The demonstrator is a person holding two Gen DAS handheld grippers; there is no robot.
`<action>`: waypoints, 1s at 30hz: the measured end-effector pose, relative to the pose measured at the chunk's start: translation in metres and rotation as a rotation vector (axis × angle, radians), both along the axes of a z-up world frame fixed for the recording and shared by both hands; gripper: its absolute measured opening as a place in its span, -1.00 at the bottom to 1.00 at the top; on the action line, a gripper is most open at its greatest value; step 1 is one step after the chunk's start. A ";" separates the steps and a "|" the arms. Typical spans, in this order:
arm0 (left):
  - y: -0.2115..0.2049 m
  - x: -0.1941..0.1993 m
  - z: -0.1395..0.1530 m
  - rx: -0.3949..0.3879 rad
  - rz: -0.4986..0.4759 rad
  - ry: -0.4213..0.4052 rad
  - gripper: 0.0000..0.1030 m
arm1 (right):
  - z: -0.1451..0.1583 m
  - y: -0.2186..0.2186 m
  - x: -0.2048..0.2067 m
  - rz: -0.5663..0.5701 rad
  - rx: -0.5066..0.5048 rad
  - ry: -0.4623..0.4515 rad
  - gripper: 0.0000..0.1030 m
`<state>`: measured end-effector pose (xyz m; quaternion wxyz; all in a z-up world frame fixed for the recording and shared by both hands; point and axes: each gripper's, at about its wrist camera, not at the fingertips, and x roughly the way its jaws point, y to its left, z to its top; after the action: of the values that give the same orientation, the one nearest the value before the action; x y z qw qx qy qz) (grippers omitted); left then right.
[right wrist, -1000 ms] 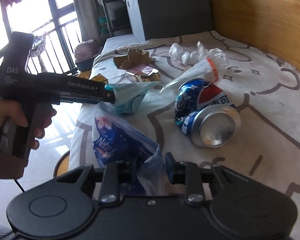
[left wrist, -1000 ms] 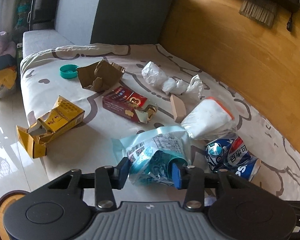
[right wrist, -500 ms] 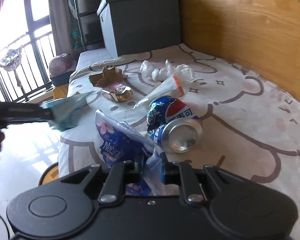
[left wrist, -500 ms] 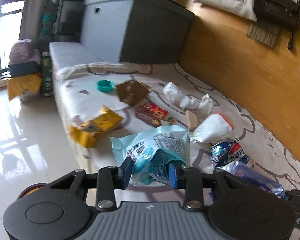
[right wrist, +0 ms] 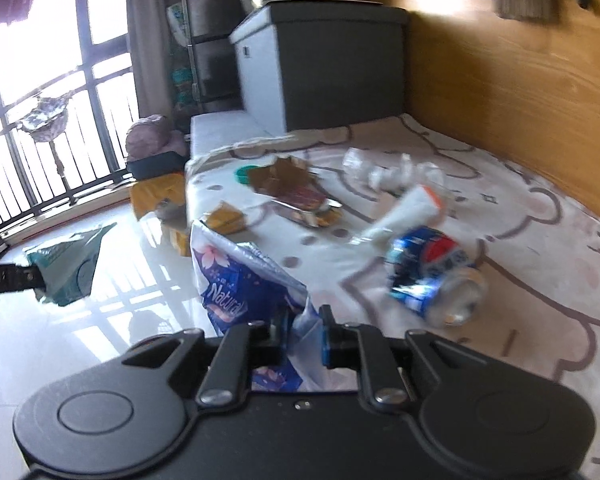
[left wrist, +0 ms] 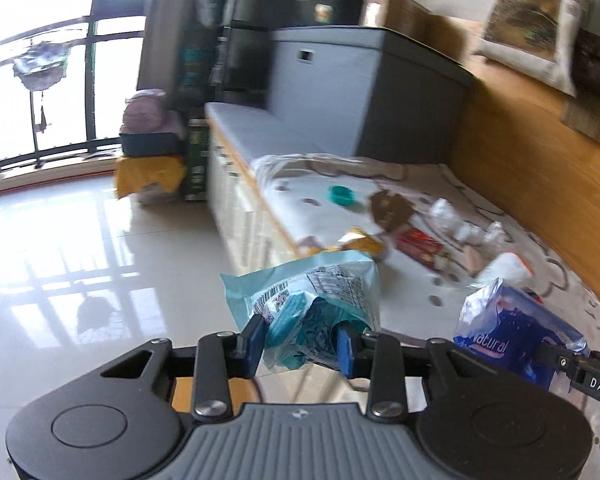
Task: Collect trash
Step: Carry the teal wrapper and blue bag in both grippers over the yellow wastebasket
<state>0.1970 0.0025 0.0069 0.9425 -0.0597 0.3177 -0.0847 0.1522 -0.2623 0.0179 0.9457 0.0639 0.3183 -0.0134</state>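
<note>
My left gripper [left wrist: 300,346] is shut on a crumpled teal snack wrapper [left wrist: 316,296] and holds it in the air over the tiled floor; the wrapper also shows in the right wrist view [right wrist: 66,266]. My right gripper [right wrist: 304,338] is shut on a blue "Natural" plastic wrapper [right wrist: 236,284], lifted off the bed edge; it also shows in the left wrist view [left wrist: 508,330]. A crushed Pepsi can [right wrist: 436,276] and a white pouch with an orange tip [right wrist: 408,210] lie on the patterned bed sheet [right wrist: 520,216].
More litter lies on the sheet: white crumpled plastic [right wrist: 384,170], a red box [left wrist: 418,244], torn brown cardboard [right wrist: 280,176], a yellow box [right wrist: 222,218], a teal lid [left wrist: 340,195]. A grey storage box [right wrist: 320,68] stands behind. A wooden wall [right wrist: 520,80] runs along the right.
Both grippers have lifted and pulled back from the bed with their wrappers. The left one now hangs over the floor, and the bed looks farther away.
</note>
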 end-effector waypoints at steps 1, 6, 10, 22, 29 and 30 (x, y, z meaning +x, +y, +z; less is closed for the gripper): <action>0.007 -0.002 0.001 0.003 0.018 -0.002 -0.27 | 0.001 0.008 0.003 0.010 -0.002 -0.001 -0.71; 0.032 -0.009 0.002 0.020 0.072 -0.003 -0.27 | 0.004 0.043 0.015 0.054 -0.010 -0.002 -0.71; 0.051 -0.011 -0.001 0.013 0.102 0.002 -0.27 | 0.005 0.067 0.027 0.074 -0.012 0.001 -0.71; 0.087 0.038 -0.014 -0.009 0.168 -0.001 -0.27 | -0.006 0.133 0.093 0.128 0.022 0.012 -0.71; 0.108 0.089 -0.056 0.016 0.208 0.063 -0.27 | -0.042 0.174 0.155 0.165 0.065 0.055 -0.71; 0.112 0.095 -0.066 0.020 0.214 0.083 -0.27 | -0.052 0.181 0.162 0.174 0.066 0.066 -0.71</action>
<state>0.2917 0.1142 -0.0591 0.9328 -0.0873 0.3490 0.0219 0.3140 -0.0816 -0.0340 0.9297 0.0666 0.3538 0.0772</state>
